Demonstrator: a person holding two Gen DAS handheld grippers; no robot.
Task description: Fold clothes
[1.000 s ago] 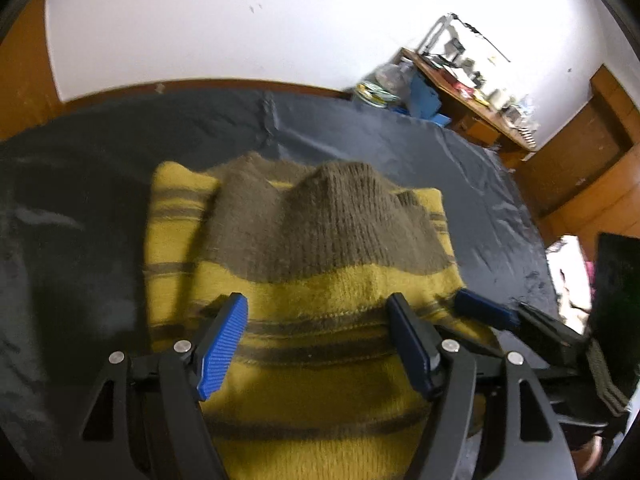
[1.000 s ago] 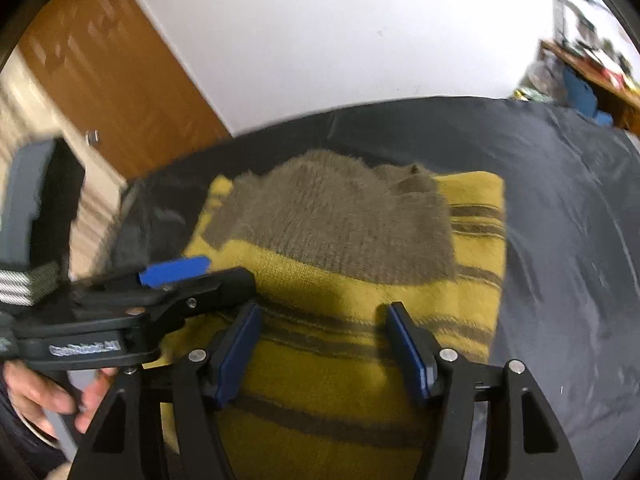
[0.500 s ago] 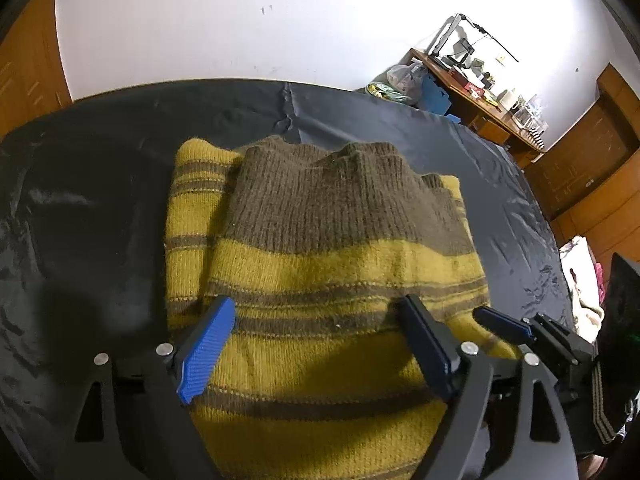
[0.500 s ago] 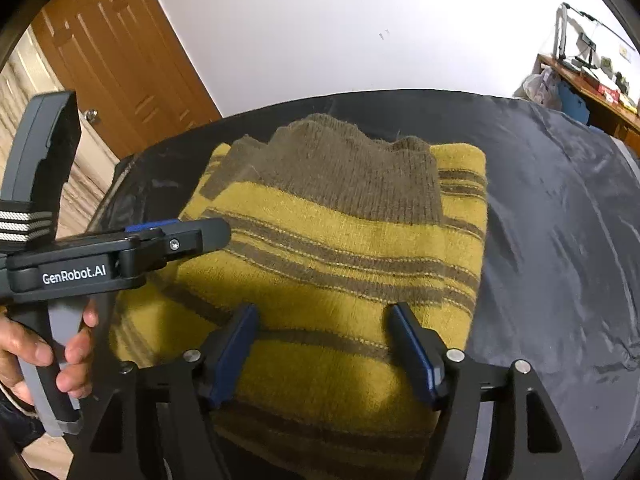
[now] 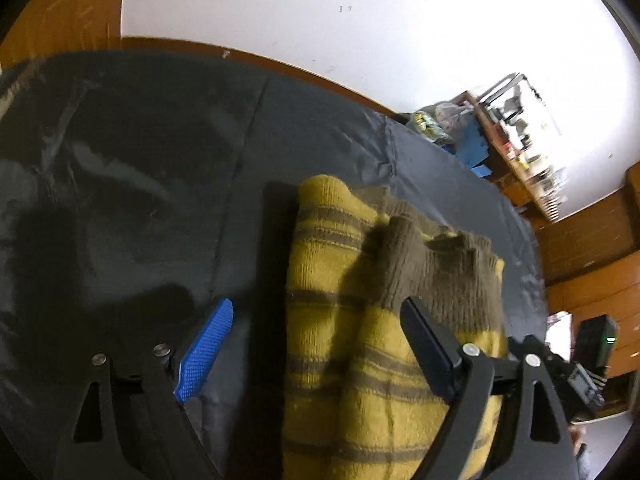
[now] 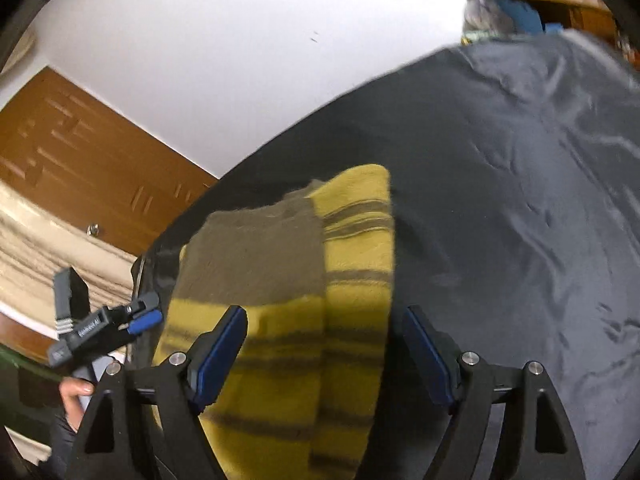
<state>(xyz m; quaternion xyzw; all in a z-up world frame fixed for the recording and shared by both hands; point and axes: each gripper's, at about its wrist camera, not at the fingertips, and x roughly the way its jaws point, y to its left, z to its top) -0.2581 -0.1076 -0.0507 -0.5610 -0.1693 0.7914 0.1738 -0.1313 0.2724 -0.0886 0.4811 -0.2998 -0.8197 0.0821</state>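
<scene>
Both views swinging outward since half second ago, folded striped sweater [image 5: 360,340] now lying off-centre; left gripper [image 5: 316,344] and right gripper [image 6: 324,352] gaping wide, gripping nothing.

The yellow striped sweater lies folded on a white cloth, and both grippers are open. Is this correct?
Not quite: the cloth under the yellow striped sweater is black, as the right wrist view shows. The left gripper and right gripper are indeed open.
</scene>
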